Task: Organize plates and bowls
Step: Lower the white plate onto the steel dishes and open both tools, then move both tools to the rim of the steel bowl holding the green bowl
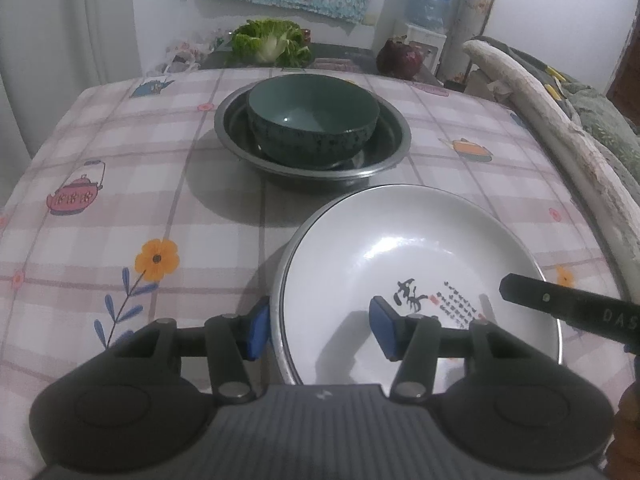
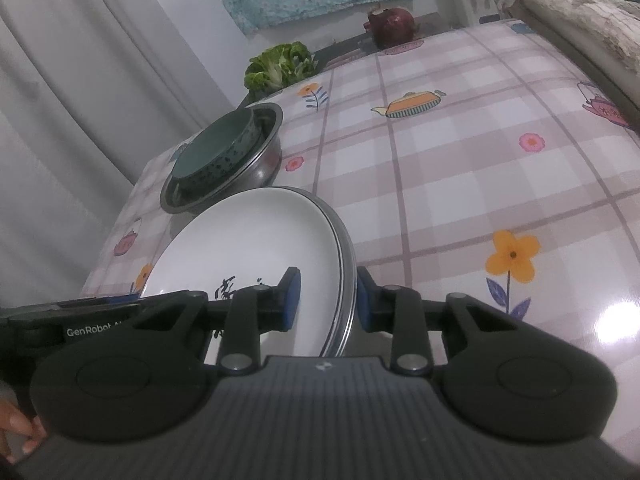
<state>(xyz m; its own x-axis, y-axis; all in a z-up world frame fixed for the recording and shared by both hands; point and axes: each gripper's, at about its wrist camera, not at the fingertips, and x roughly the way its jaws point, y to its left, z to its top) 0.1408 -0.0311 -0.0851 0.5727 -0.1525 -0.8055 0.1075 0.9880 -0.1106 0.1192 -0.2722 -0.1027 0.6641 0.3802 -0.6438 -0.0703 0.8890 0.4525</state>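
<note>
A white plate (image 1: 412, 256) with black calligraphy lies stacked on a metal-rimmed plate on the checked tablecloth. It also shows in the right wrist view (image 2: 256, 240). My left gripper (image 1: 320, 330) is open, its blue pads straddling the plates' near-left rim. My right gripper (image 2: 326, 300) is open, its pads either side of the plates' right rim; one of its fingers (image 1: 560, 304) shows in the left wrist view. Behind, a dark green bowl (image 1: 314, 116) sits inside a steel basin (image 1: 384, 160), also in the right wrist view (image 2: 218, 148).
Leafy greens (image 1: 272, 42) and a dark red object (image 1: 400, 58) lie at the far edge. A worn white chair back (image 1: 560, 120) runs along the right side. A curtain (image 2: 80, 80) hangs to the left. Bare tablecloth (image 2: 460, 180) spreads right of the plates.
</note>
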